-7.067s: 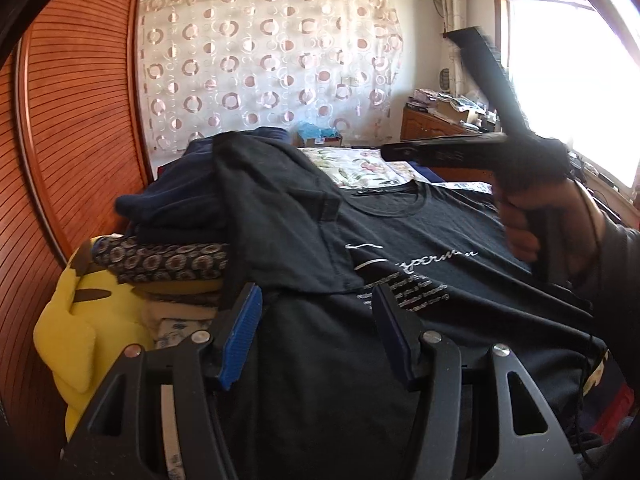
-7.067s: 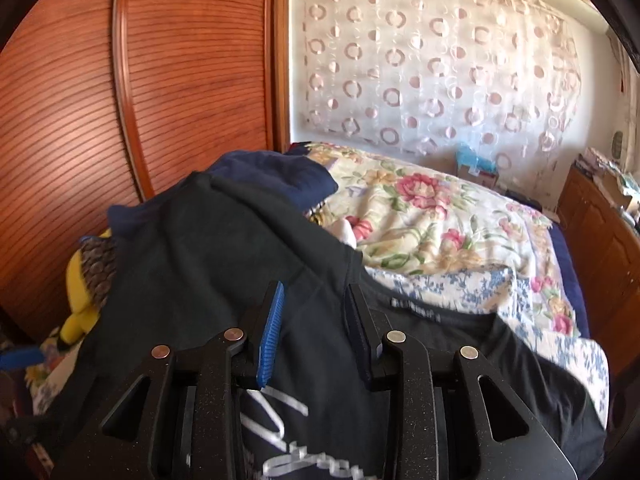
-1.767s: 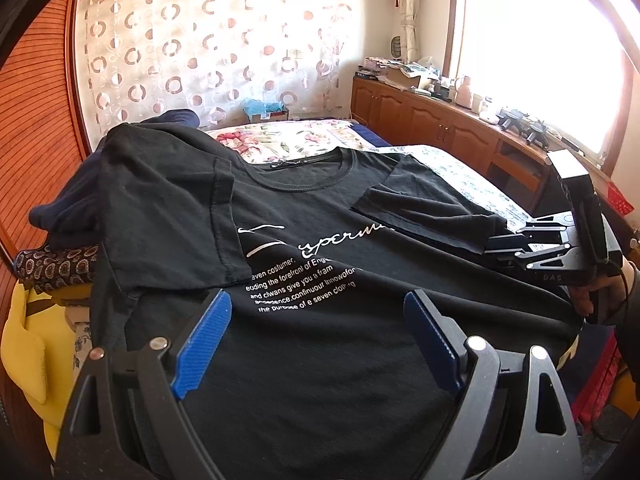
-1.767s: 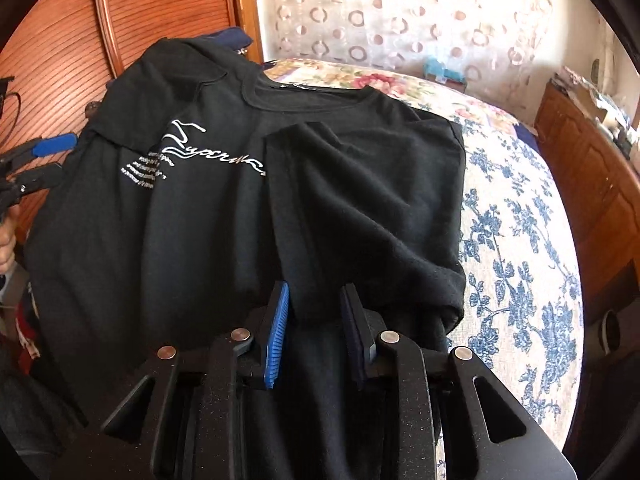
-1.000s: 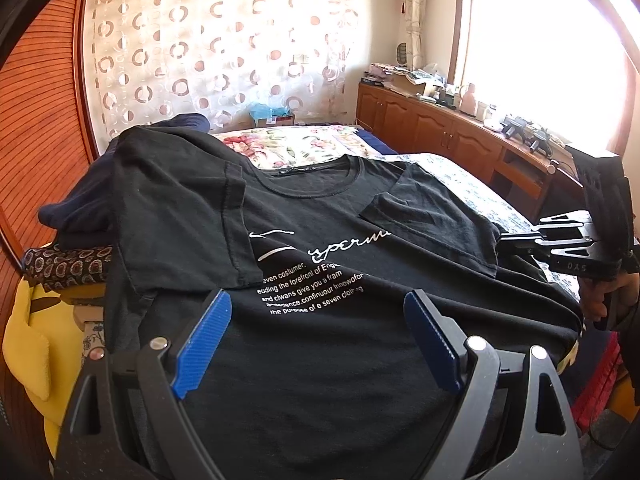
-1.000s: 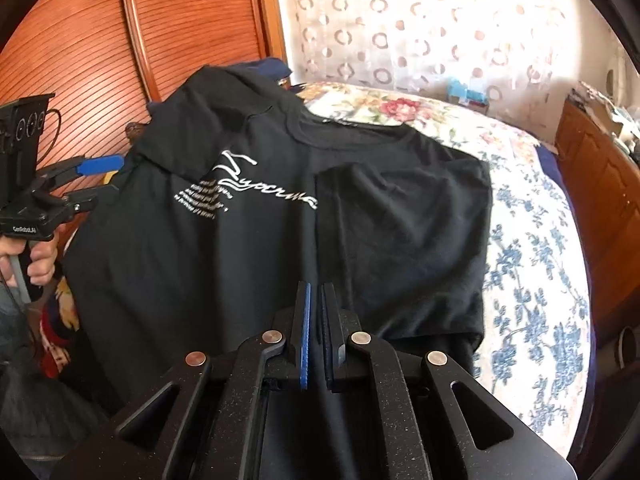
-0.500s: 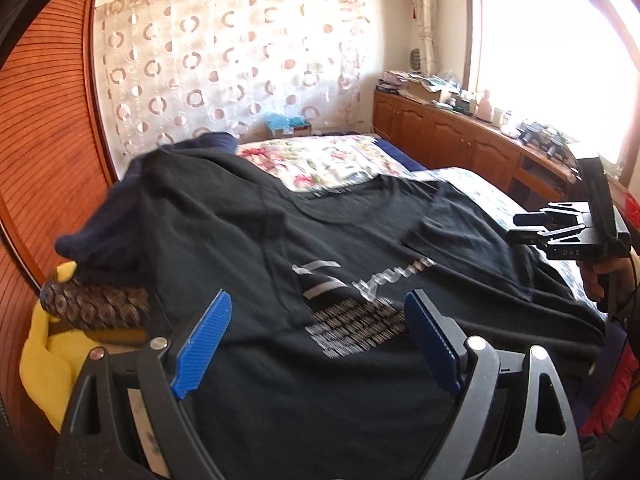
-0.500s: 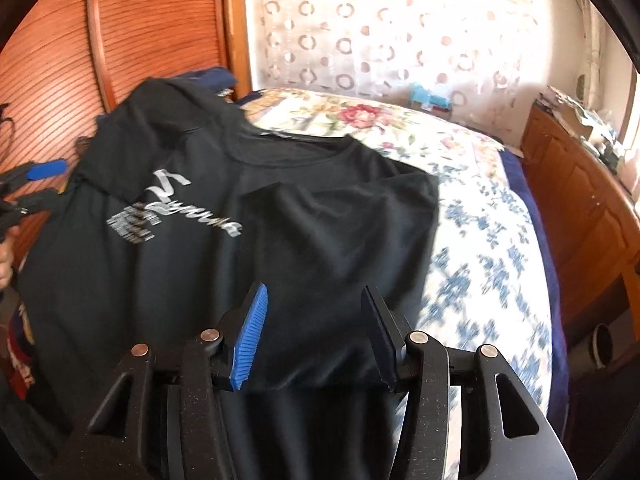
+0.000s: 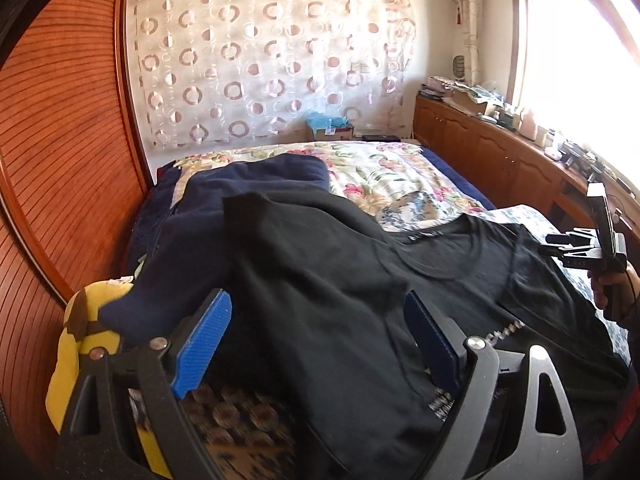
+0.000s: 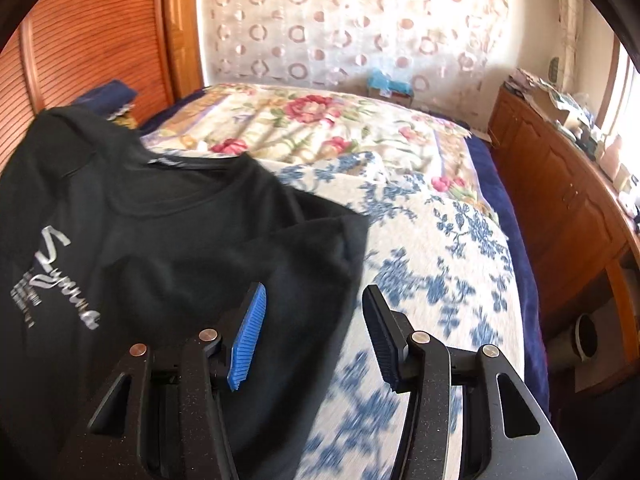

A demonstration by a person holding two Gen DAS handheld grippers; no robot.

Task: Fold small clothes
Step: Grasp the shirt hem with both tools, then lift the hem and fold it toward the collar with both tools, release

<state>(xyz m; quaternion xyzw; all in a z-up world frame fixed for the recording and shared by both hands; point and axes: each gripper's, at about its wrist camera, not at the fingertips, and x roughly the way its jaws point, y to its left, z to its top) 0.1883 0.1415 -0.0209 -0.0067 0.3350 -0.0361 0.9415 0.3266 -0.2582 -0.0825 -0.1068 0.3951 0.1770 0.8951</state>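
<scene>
The left hand-held gripper (image 9: 316, 340) hangs released over the black T-shirt (image 9: 360, 280), which lies spread on the bed (image 10: 440, 240). Its right sleeve (image 10: 304, 264) is folded inward. The right hand-held gripper (image 10: 314, 332) is released, grasping nothing. Remaining: left sleeve, body folds.

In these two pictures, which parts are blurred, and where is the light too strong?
Left wrist view: the window at the right is washed out white; the patterned cloth near the bottom is smeared. Right wrist view: the blue flowered bedsheet near the fingers is streaked by motion blur, and the print on the black T-shirt is soft. Both views bend straight edges.
</scene>
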